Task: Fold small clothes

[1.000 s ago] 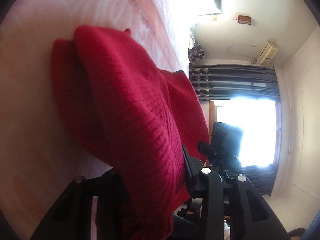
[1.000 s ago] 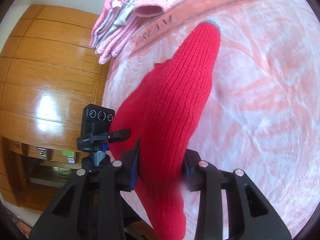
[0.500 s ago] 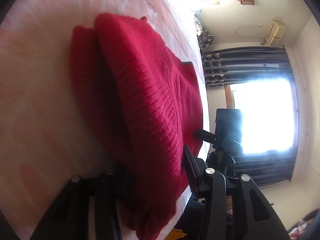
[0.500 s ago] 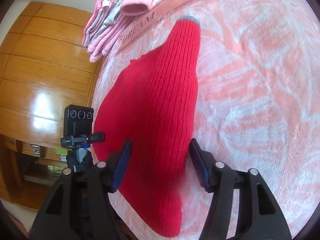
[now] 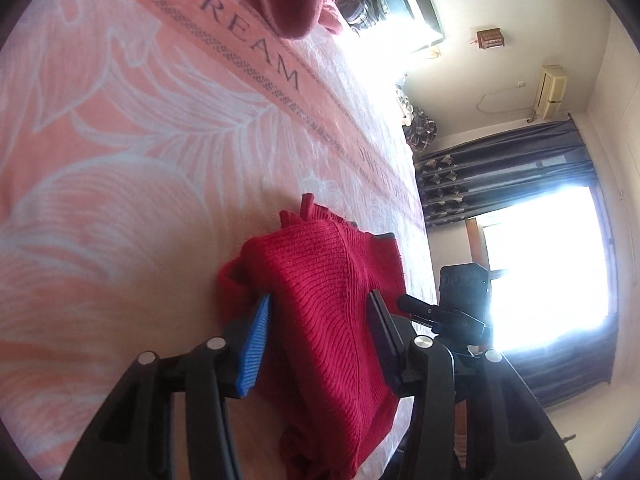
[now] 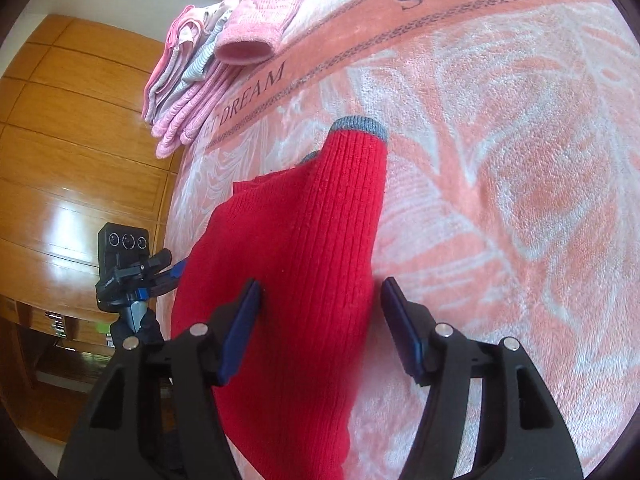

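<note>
A red knitted sweater (image 5: 320, 256) lies bunched on the pink bedspread (image 5: 140, 160). My left gripper (image 5: 318, 320) stands open around its near part, and the blue left pad (image 5: 254, 336) is clear of the cloth. In the right wrist view the sweater (image 6: 312, 220) stretches away from me, its sleeve ending in a grey cuff (image 6: 360, 125). My right gripper (image 6: 320, 312) is open astride the sleeve, with a gap showing between the cloth and the right pad (image 6: 400, 328).
A stack of folded pink and striped clothes (image 6: 192, 92) sits at the far edge of the bedspread (image 6: 500, 200). A small camera on a tripod (image 6: 124, 264) stands beside the bed before a wooden wardrobe (image 6: 60, 140). A bright window (image 5: 548, 272) lies beyond.
The right gripper opened and let go of the sleeve, which now lies flat. The left gripper drew back from the sweater, and its blue pad has come clear of the cloth.
</note>
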### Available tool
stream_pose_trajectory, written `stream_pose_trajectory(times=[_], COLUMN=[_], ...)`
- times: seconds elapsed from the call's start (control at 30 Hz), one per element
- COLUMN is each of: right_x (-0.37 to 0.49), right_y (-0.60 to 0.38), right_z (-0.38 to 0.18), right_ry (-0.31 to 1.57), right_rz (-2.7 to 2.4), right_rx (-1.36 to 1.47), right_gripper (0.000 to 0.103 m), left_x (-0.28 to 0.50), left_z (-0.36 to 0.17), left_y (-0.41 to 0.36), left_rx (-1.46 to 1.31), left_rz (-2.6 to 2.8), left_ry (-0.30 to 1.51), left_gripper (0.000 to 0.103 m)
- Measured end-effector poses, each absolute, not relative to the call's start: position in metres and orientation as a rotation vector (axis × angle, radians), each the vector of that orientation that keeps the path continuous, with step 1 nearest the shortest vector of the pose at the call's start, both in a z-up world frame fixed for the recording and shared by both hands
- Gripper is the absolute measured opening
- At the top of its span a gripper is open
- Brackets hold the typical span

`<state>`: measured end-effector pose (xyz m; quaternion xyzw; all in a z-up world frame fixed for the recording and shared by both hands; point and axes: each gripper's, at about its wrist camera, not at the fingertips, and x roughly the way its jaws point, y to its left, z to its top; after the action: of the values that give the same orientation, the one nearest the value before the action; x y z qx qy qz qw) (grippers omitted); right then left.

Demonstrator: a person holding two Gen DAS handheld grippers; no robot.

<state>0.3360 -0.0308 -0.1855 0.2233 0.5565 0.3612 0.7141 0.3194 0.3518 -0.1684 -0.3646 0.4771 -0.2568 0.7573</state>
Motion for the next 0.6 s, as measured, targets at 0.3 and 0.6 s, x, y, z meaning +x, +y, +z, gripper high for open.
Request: stream_pose_trajectory(times=[0.3, 0.6], right_x=[0.341, 0.339], right_y=[-0.025, -0.029], right_z=[-0.185, -0.185], right_ry=[1.231, 1.230], right_rz=[0.786, 0.785], right_rx=[0.482, 0.486], right_gripper=[0.062, 0.063], left_x=[0.280, 0.253], left_z=[-0.153, -0.175], left_y=[0.338, 0.349], left_rx=[-0.738, -0.638], left_rz=[-0.563, -0.381], left_ry=[0.863, 0.860], left_gripper=[0.007, 0.007])
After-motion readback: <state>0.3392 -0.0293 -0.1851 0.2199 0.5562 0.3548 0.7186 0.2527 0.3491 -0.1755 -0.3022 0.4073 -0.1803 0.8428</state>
